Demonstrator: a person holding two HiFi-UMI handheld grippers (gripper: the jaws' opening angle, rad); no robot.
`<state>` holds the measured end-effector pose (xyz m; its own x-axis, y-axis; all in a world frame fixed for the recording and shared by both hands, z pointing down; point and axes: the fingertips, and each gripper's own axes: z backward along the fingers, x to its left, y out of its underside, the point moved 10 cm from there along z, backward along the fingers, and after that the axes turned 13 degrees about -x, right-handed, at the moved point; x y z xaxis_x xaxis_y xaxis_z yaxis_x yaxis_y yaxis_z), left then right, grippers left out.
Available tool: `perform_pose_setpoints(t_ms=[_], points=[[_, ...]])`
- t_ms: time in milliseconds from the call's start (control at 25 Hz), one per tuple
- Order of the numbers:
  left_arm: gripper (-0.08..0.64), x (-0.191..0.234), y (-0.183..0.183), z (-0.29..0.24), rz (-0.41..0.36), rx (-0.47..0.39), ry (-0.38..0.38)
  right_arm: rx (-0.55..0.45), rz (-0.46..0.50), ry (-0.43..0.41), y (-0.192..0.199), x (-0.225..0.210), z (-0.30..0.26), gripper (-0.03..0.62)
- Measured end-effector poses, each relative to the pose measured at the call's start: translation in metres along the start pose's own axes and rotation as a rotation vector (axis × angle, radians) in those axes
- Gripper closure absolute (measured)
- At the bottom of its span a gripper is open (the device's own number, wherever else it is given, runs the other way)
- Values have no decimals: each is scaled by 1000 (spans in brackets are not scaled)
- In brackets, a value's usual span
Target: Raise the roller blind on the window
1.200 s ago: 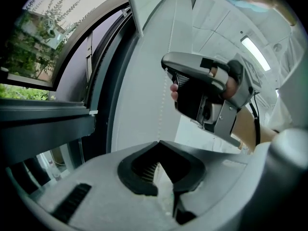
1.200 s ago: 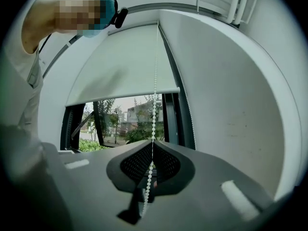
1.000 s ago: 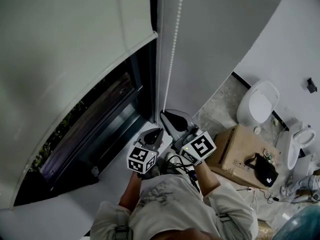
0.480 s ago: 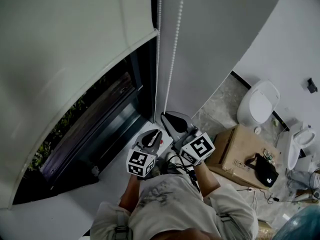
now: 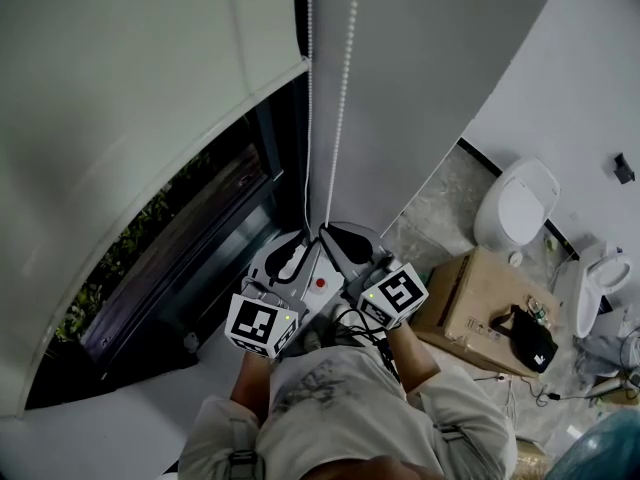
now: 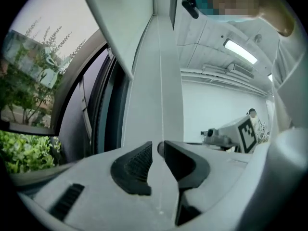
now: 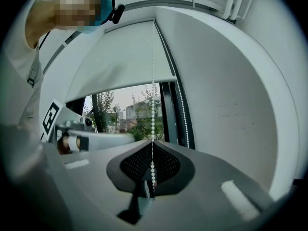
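a white fabric roller blind [image 5: 150,88] hangs over the upper part of a dark-framed window [image 5: 270,168]. its bottom edge crosses the glass partway up, so the lower pane is uncovered and shows green shrubs [image 5: 110,268] outside. at the right side of the window, a loop of white bead chain [image 5: 345,98] drops in two strands from above.

the right hand-held gripper [image 7: 152,146] sits low at the window's right edge. its ribbed black pads are clenched on one strand of the chain, and the beads run straight up out of the pinch towards the top of the window.

the left hand-held gripper [image 6: 158,148] is just beside it, on the window side. its jaws stand a narrow slit apart, not pressed together. a thin pale strand runs up out of the slit, so it looks released, or at most loose around the chain.

judged from this, the task is midway through hand-over-hand pulling of the chain, and the blind is only partly up.

the next move probably calls for the left hand-held gripper to take a firm hold on the chain, higher against the window. the pull should run straight down along the chain, so the beads do not slip from the pads.
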<state>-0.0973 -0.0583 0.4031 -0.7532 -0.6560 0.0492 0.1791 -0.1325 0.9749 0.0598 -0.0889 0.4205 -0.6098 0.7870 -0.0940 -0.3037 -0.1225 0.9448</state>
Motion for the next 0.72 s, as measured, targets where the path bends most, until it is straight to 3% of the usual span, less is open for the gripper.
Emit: perform_pose_setpoints(t_ms=[240,400,720], points=[[480,-2,-50,-27,-72,-122,43,-1,-1,-1,1,1,-1,578],[482,-5,-73,-45,-76,-205,62,0,-3,-3,2,2,-2,578],[541,-3,-85,-59,-100,-181,58,34,-2,1,9,3,-2,580]])
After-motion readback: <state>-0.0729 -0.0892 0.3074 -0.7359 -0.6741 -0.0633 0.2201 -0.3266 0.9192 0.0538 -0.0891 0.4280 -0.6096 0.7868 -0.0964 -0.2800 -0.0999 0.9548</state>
